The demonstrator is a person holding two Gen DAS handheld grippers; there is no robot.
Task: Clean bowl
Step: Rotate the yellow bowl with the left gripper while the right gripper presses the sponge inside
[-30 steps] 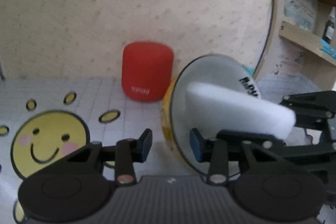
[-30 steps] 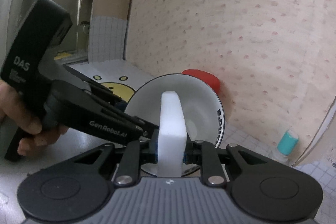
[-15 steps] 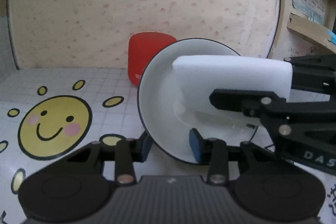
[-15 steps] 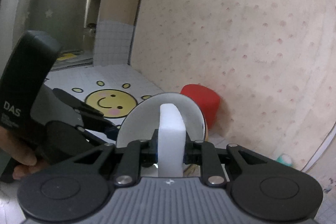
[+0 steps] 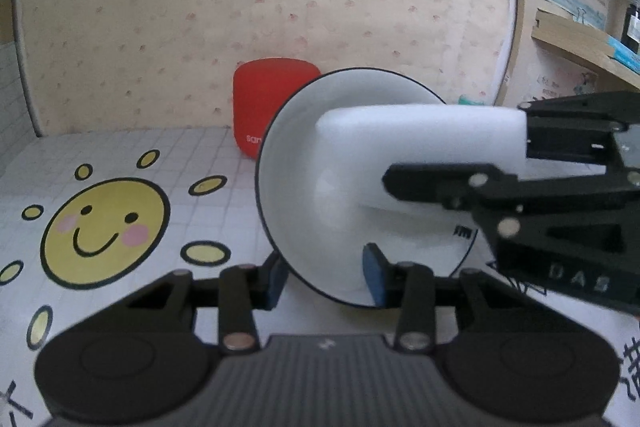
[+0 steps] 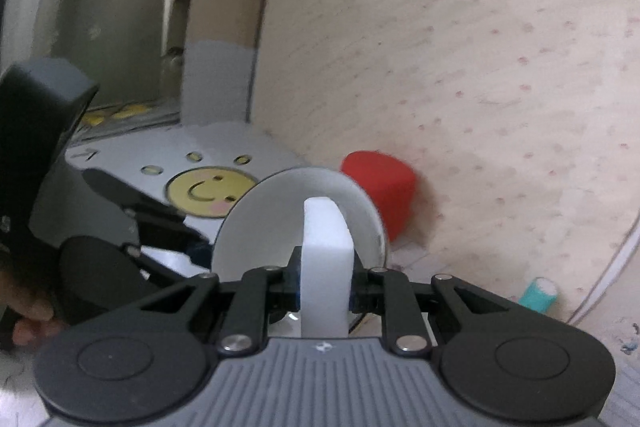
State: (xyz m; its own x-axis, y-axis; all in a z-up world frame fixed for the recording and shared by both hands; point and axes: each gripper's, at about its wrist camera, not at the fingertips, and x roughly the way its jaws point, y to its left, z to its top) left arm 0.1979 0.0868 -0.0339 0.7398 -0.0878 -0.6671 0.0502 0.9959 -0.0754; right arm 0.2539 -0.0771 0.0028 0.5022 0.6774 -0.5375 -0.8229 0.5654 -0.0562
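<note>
The bowl (image 5: pixel 304 195) stands tilted on edge at frame centre, its lower rim clamped by the left gripper (image 5: pixel 325 279). The right gripper (image 6: pixel 325 289) pinches a white sponge (image 5: pixel 420 143) reaching into it. Behind stands a red cup (image 5: pixel 268 107) on a gridded mat (image 5: pixel 200 151) with a sun face (image 5: pixel 104 231), lower left, before a speckled wall (image 5: pixel 280 7).

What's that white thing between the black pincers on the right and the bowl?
A white sponge block, clamped in the right tool, its far end inside the tilted bowl. Both views show it.
</note>
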